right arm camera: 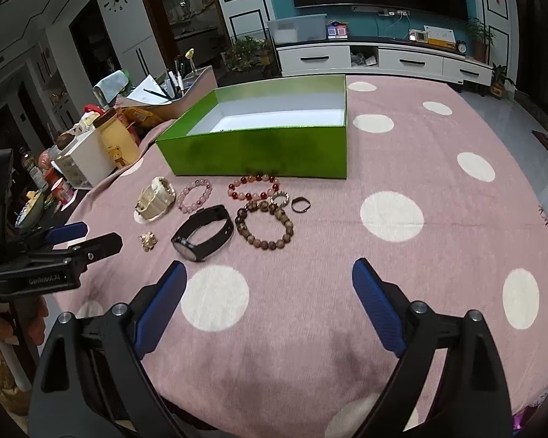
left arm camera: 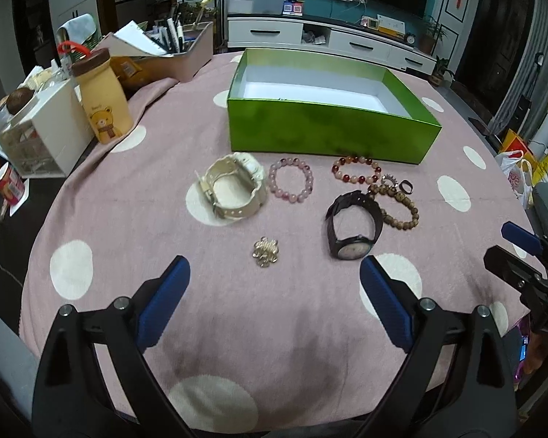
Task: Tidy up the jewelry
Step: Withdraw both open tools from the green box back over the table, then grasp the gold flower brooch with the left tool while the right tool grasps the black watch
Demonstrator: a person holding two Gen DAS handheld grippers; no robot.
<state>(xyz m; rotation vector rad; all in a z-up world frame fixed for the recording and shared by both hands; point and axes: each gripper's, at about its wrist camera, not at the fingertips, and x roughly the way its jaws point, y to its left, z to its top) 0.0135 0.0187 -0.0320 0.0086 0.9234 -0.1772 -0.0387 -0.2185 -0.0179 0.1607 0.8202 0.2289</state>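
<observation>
Both grippers look alike: black plastic frames with silver screw heads at the joints. The left gripper (left arm camera: 274,306) and right gripper (right arm camera: 270,306) carry ribbed blue fingers (left arm camera: 164,303). White "GenRobot.AI" lettering marks the left one's side at 9 o'clock in the right view.

The box (left arm camera: 332,135) was glossy green outside, white inside; the cloth (left arm camera: 237,328) was pink with cream dots; the fingers (left arm camera: 164,299) were blue.
</observation>
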